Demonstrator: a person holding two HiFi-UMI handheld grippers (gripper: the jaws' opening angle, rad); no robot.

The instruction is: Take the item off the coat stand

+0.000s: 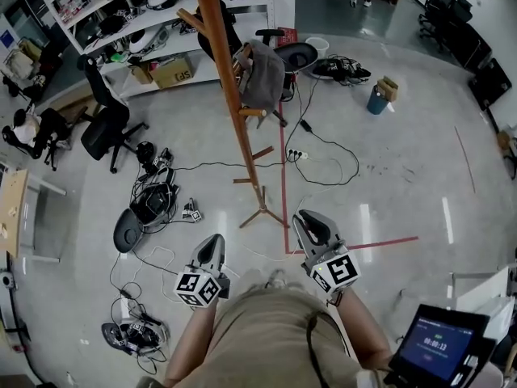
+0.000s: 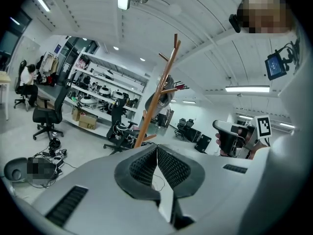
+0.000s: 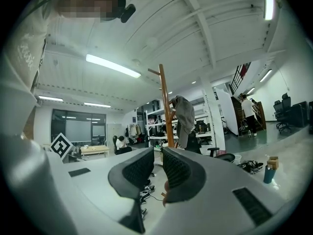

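A tall wooden coat stand (image 1: 234, 95) rises from its feet on the grey floor, ahead of both grippers. A grey garment (image 1: 262, 75) hangs from a peg on its right side. It also shows on the stand in the right gripper view, where the garment (image 3: 185, 119) droops beside the pole (image 3: 166, 106). My left gripper (image 1: 214, 241) is held low, short of the stand's base, jaws together and empty (image 2: 157, 148). My right gripper (image 1: 307, 219) is beside it at the same distance. Its jaws (image 3: 157, 155) stand a narrow gap apart with nothing between them.
Cables and gear (image 1: 153, 200) litter the floor to the left. Black office chairs (image 1: 109, 124) and shelving (image 1: 145, 23) stand behind the stand. A red tape line (image 1: 284, 184) runs past its base. A blue bin (image 1: 377, 99) sits far right, a tablet (image 1: 440, 346) at the near right.
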